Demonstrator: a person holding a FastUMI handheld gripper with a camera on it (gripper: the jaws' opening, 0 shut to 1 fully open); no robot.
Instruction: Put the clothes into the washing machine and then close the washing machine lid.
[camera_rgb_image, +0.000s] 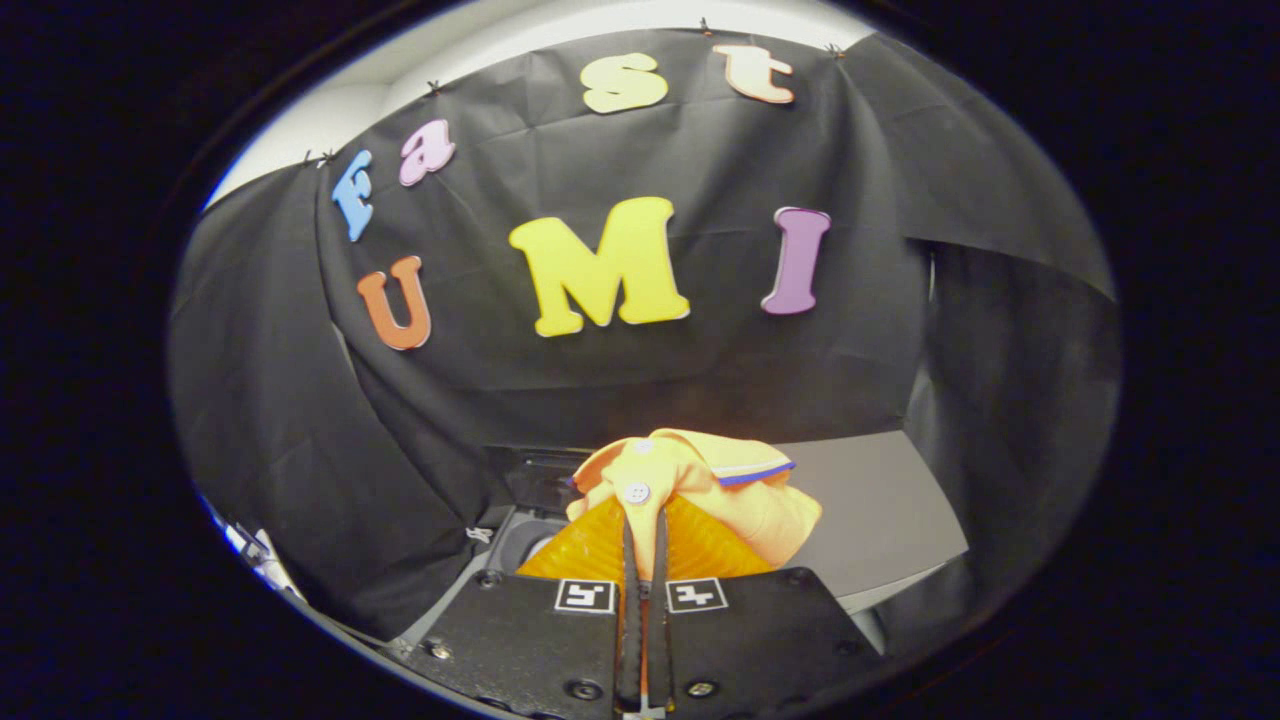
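My gripper (643, 520) is shut on an orange-yellow garment (745, 500), a polo shirt with a white button and a blue-striped collar edge. The cloth bunches over and around the fingertips and hangs in the air. Below and behind the shirt lies the washing machine (880, 500), a grey flat top to the right of the fingers. A dark round opening (525, 540) shows just left of the fingers, partly hidden by the shirt.
The booth's black cloth wall stands close beyond the machine and wraps round both sides. A dark panel (540, 480) sits at the machine's back, behind the opening.
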